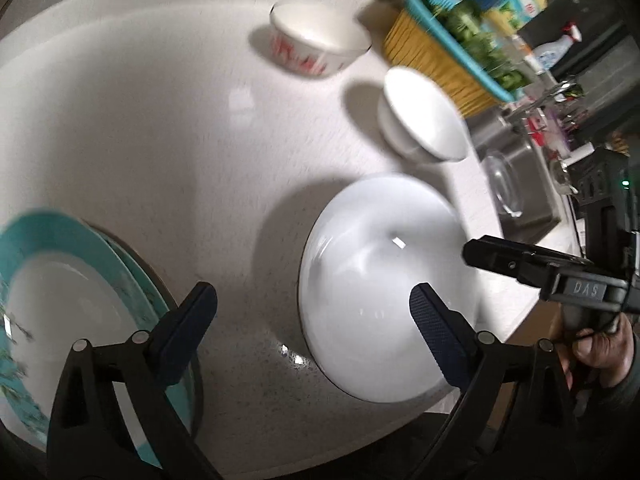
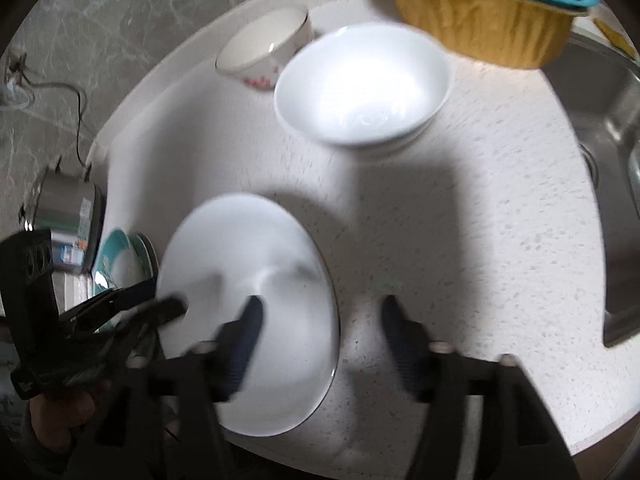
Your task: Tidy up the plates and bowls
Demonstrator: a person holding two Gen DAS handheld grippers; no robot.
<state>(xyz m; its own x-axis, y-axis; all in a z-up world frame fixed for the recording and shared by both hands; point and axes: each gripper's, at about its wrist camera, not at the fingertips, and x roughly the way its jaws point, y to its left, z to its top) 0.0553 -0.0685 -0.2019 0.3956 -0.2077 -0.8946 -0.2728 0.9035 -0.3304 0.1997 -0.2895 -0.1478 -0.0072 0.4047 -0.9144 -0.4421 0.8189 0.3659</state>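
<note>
Speckled countertop (image 1: 168, 152), glossy round plate (image 1: 372, 280)

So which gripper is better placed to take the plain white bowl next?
Probably the right gripper: open, and the plain white bowl lies straight ahead of it. The left gripper is over the plates, farther away.

Bench: I see a white speckled top (image 2: 460, 216), brightly lit with hard shadows.
Wall: grey marbled surface (image 2: 120, 12) behind, a cable (image 2: 76, 96) running down it.
Sink: stainless basin (image 2: 612, 128) set into my right side.
</note>
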